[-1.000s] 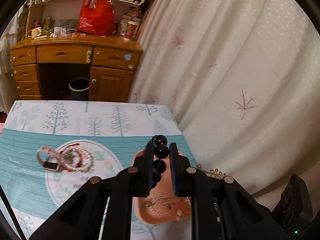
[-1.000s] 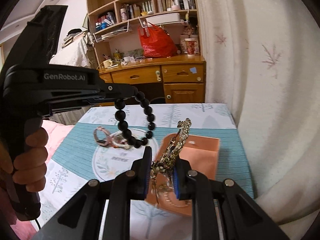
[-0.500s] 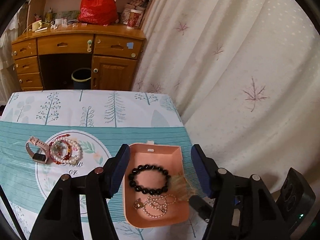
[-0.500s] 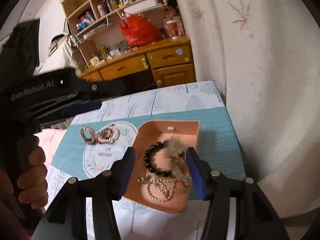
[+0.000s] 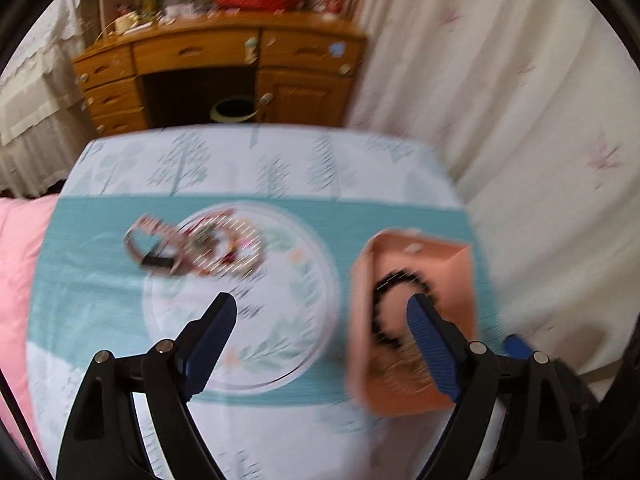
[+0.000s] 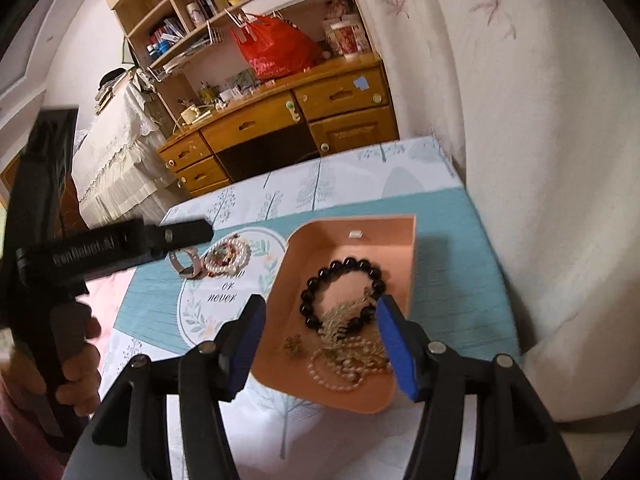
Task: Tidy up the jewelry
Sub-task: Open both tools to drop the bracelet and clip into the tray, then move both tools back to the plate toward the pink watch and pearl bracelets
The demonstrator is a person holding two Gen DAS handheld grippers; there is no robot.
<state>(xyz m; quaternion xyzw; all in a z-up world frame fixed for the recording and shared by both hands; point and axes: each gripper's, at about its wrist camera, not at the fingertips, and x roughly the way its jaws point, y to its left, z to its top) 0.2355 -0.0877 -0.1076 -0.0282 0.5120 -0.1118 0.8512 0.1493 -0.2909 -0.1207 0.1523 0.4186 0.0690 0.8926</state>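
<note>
A pink tray [image 6: 356,248] on the tablecloth holds a black bead bracelet [image 6: 320,280], a gold hair comb [image 6: 344,316] and a pearl necklace [image 6: 344,372]. It also shows, blurred, in the left wrist view [image 5: 460,276]. A pink watch [image 5: 150,246] and a pearl bracelet pile [image 5: 228,248] lie on the round print to the left; the pile also shows in the right wrist view [image 6: 226,256]. My left gripper [image 5: 320,320] is open and empty above the cloth between pile and tray. My right gripper [image 6: 318,320] is open and empty just above the tray.
A wooden desk [image 5: 224,68] with a red bag [image 6: 276,46] stands beyond the table. A white curtain [image 6: 540,120] hangs close on the right. Pink bedding [image 5: 16,272] lies to the left. The left gripper's body [image 6: 100,248] reaches over the table's left side.
Both grippers opened and let go: the black bracelet and the gold comb now lie in the tray. The left gripper has since swung left toward the pile; the right has drawn back slightly.
</note>
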